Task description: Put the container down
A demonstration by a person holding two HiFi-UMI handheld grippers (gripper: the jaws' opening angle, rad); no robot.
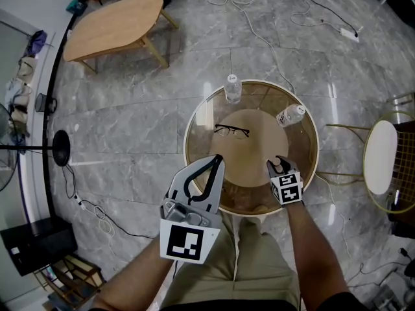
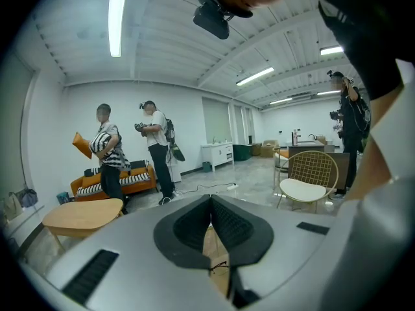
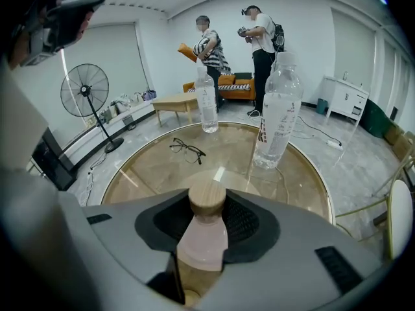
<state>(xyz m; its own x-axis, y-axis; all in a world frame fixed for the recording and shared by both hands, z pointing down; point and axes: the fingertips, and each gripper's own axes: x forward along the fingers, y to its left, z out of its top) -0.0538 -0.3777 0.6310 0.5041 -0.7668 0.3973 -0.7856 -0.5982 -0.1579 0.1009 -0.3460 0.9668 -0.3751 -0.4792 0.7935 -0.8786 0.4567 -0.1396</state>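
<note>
The container (image 3: pixel 206 235) is a small pale pink bottle with a round wooden cap (image 3: pixel 207 196). My right gripper (image 3: pixel 207 225) is shut on its body and holds it upright above the near edge of the round glass table (image 3: pixel 305 186). In the head view the right gripper (image 1: pixel 279 165) hovers over the table's near right part, and the container is hidden behind it. My left gripper (image 1: pixel 217 162) is shut with nothing in it and is raised over the table's near left rim (image 1: pixel 192 153). Its jaws meet in the left gripper view (image 2: pixel 211 206).
On the table lie black glasses (image 1: pixel 231 131) and stand two clear water bottles, one at the far edge (image 1: pixel 233 88) and one at the right (image 1: pixel 290 115). A gold wire chair (image 1: pixel 381 157) stands to the right. A wooden coffee table (image 1: pixel 117 21), a fan stand (image 1: pixel 58 149) and floor cables (image 1: pixel 272 5) surround the table.
</note>
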